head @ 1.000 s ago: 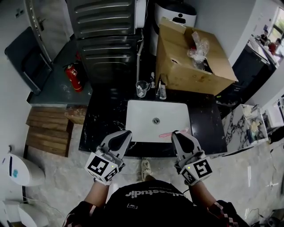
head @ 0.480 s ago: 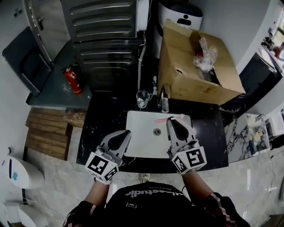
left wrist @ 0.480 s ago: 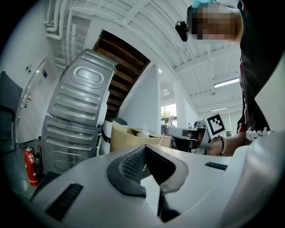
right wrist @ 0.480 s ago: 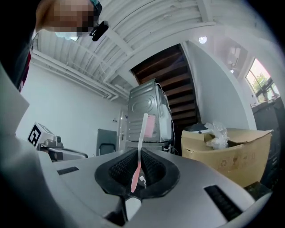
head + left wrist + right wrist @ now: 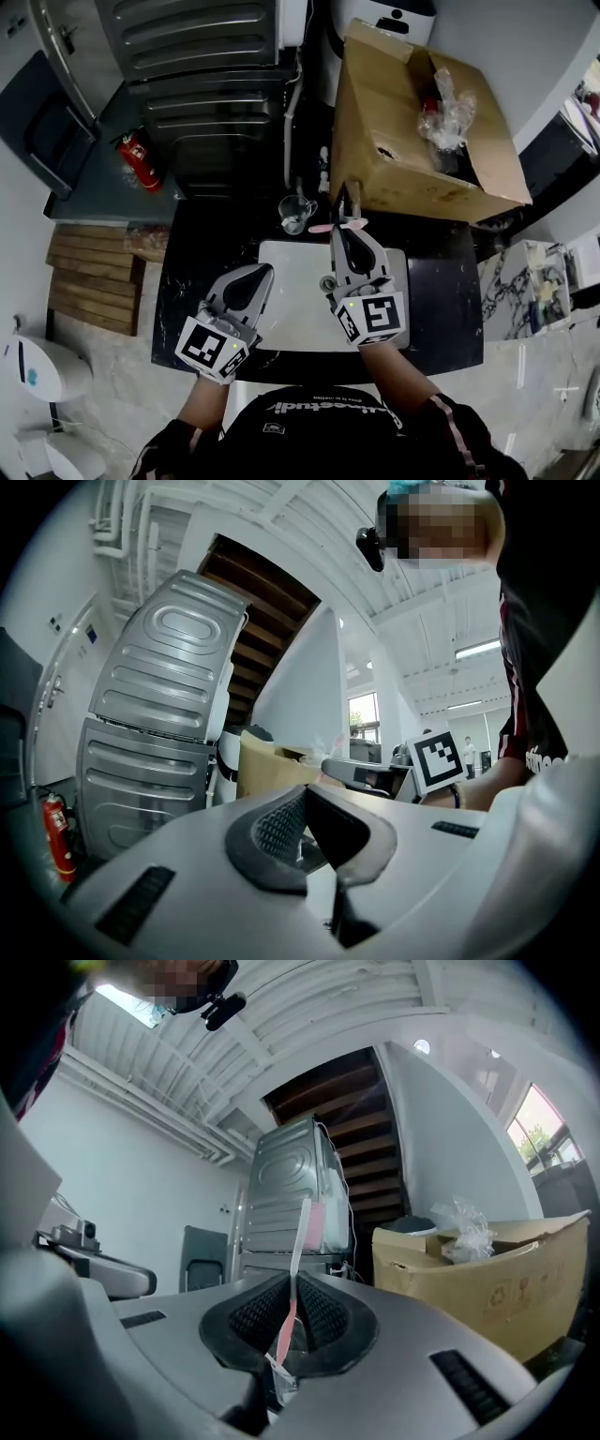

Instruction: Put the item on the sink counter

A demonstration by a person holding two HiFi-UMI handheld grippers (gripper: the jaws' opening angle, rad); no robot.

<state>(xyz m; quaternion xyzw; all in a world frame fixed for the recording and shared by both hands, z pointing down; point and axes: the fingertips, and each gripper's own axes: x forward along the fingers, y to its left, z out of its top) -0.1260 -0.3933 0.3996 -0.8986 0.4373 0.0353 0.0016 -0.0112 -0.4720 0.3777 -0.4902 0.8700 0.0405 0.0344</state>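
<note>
A thin pink toothbrush [image 5: 336, 226] is clamped crosswise at the tips of my right gripper [image 5: 345, 231], which is shut on it. In the right gripper view the toothbrush [image 5: 298, 1237] stands up between the ribbed pads, brush head uppermost. That gripper hovers over the back edge of the white sink [image 5: 291, 267], beside the tap and close to a clear glass cup [image 5: 296, 213]. My left gripper [image 5: 262, 271] hangs over the sink's left front part, jaws shut with nothing in them; its own view shows the left gripper [image 5: 305, 803] with pads touching.
The black marble counter [image 5: 202, 272] surrounds the sink. A large open cardboard box [image 5: 412, 131] fills the back right. Ribbed steel appliances [image 5: 211, 84] stand behind the counter, a red fire extinguisher [image 5: 135, 157] to the left, wooden planks [image 5: 94, 277] on the floor.
My right gripper has carried the toothbrush from the sink's front right edge across the basin to its back edge near the glass. The left gripper has barely shifted.
</note>
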